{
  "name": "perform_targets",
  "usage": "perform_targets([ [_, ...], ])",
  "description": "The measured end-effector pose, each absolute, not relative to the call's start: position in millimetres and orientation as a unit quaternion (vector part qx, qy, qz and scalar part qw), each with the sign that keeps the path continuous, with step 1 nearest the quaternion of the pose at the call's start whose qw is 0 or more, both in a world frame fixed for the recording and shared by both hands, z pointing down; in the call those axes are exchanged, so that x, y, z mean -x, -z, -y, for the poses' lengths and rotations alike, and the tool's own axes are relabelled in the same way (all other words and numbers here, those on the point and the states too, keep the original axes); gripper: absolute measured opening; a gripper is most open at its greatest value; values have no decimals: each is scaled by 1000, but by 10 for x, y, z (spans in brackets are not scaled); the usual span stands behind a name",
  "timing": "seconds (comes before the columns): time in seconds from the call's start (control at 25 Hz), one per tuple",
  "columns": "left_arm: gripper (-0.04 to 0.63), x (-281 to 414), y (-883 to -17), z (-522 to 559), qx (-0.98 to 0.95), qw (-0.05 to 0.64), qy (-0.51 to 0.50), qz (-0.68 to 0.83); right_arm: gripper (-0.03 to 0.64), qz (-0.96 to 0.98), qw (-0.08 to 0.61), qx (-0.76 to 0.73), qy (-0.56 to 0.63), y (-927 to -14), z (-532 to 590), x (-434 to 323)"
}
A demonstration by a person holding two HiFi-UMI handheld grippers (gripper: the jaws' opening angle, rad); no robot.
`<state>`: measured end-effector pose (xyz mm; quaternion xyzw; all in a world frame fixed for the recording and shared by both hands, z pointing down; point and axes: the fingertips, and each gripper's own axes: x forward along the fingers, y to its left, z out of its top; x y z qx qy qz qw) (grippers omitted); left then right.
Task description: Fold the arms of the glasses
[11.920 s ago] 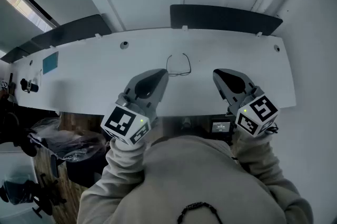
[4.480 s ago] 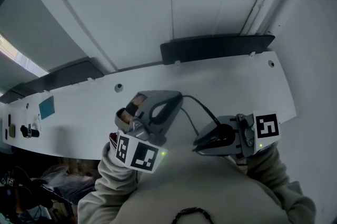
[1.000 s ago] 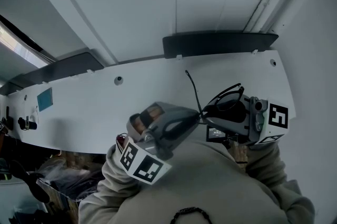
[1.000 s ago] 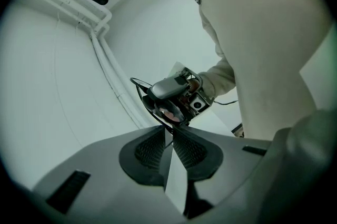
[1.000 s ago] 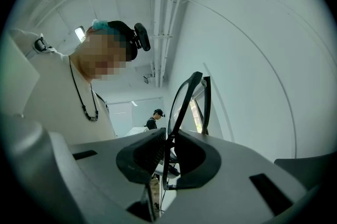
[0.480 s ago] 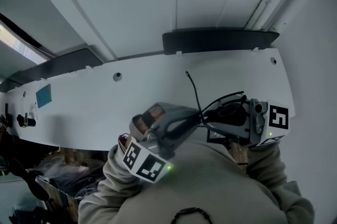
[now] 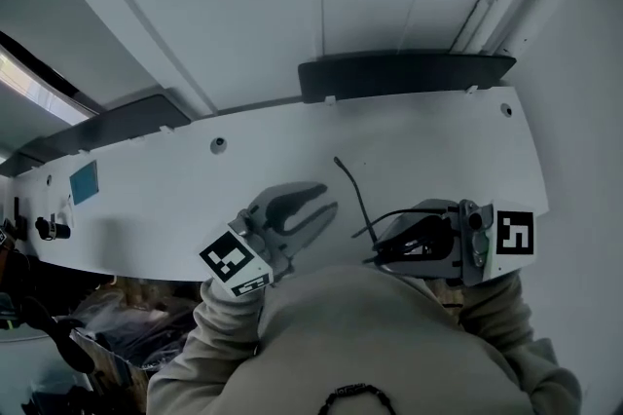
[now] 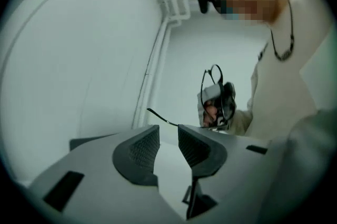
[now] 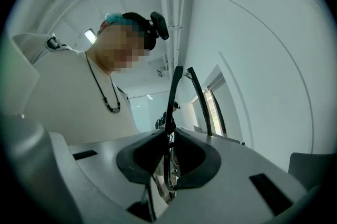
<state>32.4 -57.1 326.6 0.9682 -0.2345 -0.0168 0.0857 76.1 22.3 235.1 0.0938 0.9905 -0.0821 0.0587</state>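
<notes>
My right gripper [image 7: 378,252] [image 9: 168,133] is shut on the thin black glasses [image 7: 401,218] [image 9: 169,112] and holds them above the table's near edge. One arm [image 7: 348,181] of the glasses sticks out up and to the left, away from the frame. In the left gripper view its tip [image 8: 157,114] shows just beyond the jaws, and the held frame [image 8: 213,92] is further off. My left gripper [image 7: 329,199] [image 8: 168,132] stands open to the left of the glasses. Its jaws have just been opening and nothing is between them.
The long white table [image 7: 146,184] runs across the head view, with a dark panel [image 7: 409,72] along its far edge. A teal sticker [image 7: 85,179] and a small black object [image 7: 44,228] sit at the far left. My torso fills the bottom of the view.
My left gripper has let go of the glasses arm, opened, rolled and drawn back to the left. My right gripper has sunk a little with the glasses.
</notes>
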Motion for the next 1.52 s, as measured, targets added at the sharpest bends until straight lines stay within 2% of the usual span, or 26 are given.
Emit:
perform_targets([
  [0.12,103,-451,-3235,523,-968,159,64,181,64,-990,46,-115,67,-2358,-371,-707],
  [0.6,83,-480,-3145,596,-959,209,88,171,64,-988,14,-149,41,-2445,-573,-641],
  [0.96,39,-382,-2984,579,-964,169,99,181,64,-988,-3,-144,47,-2539,-568,-634],
  [1.52,35,-456,-2911,413,-981,65,34,181,64,-984,-49,-151,81,-2784,-567,-491],
])
